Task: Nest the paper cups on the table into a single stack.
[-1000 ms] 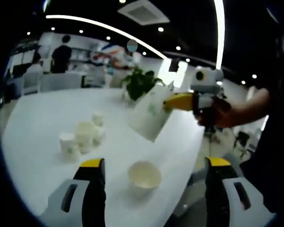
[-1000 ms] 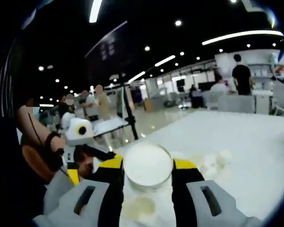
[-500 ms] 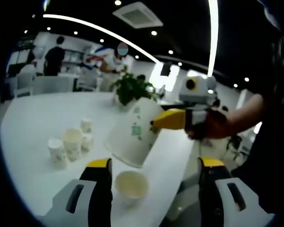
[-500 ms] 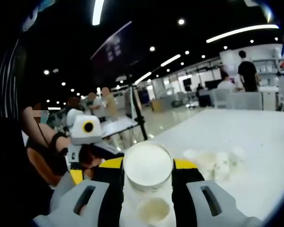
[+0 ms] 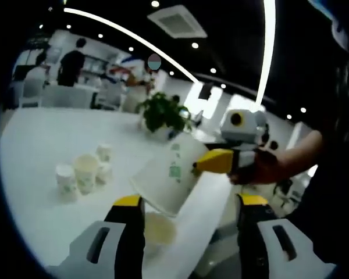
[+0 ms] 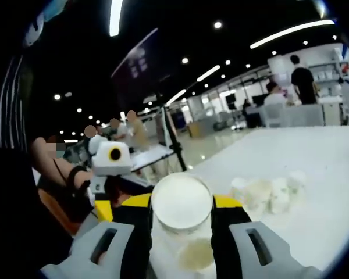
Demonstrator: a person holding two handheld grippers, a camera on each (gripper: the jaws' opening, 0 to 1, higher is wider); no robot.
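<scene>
A white paper cup with a green print (image 5: 168, 177) hangs tilted in my right gripper (image 5: 208, 163), its wide mouth facing down and left. Just under it, another paper cup (image 5: 157, 229) stands mouth up on the white table (image 5: 35, 145), between the wide-open jaws of my left gripper (image 5: 189, 203), which touch nothing. In the right gripper view, my right gripper (image 6: 183, 200) is shut on the held cup (image 6: 181, 203), round end toward the camera. The standing cup (image 6: 195, 254) lies below it. Several more cups (image 5: 81, 174) cluster farther along the table.
A potted plant (image 5: 160, 113) stands at the far side of the table. The cluster of cups (image 6: 267, 192) sits right of the held cup in the right gripper view. The table edge runs close to the standing cup. People stand in the background.
The right gripper has brought the tilted cup down and closer over the standing cup. The left gripper has moved in, so the standing cup now lies between its jaws.
</scene>
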